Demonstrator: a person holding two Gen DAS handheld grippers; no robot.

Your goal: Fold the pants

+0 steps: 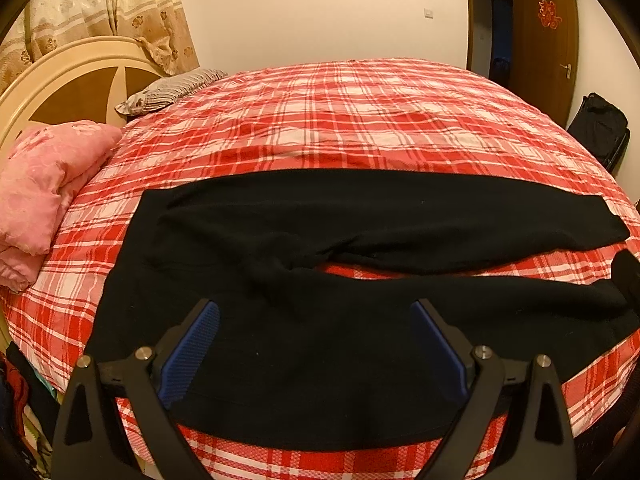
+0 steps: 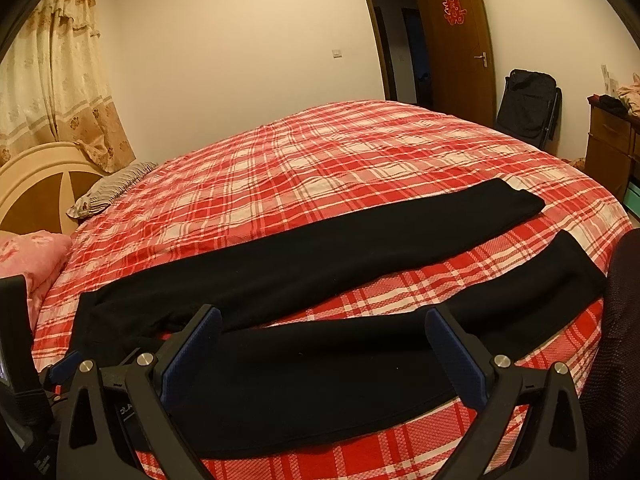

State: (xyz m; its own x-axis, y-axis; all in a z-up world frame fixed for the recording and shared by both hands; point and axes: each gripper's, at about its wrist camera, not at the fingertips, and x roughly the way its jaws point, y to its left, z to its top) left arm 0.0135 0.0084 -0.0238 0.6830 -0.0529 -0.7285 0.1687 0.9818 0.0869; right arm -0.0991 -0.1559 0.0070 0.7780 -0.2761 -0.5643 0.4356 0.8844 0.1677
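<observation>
Black pants (image 1: pixel 304 248) lie spread flat on a red plaid bed (image 1: pixel 340 120), waist to the left and both legs running right with a gap of sheet between them. My left gripper (image 1: pixel 314 312) hovers open over the hip and seat area near the bed's front edge, nothing between its blue pads (image 1: pixel 192 352). In the right wrist view the same pants (image 2: pixel 320 252) show both legs; my right gripper (image 2: pixel 322 320) stands open above the near leg, about mid-thigh. The left gripper's tip (image 2: pixel 66 362) peeks in at the lower left.
A pink quilt (image 1: pixel 44 184) and a striped pillow (image 1: pixel 168 90) lie by the headboard (image 1: pixel 60 80) at left. Beyond the bed stand an open wooden door (image 2: pixel 456 40), a black folding chair (image 2: pixel 528 104) and a wooden dresser (image 2: pixel 612 140) at right.
</observation>
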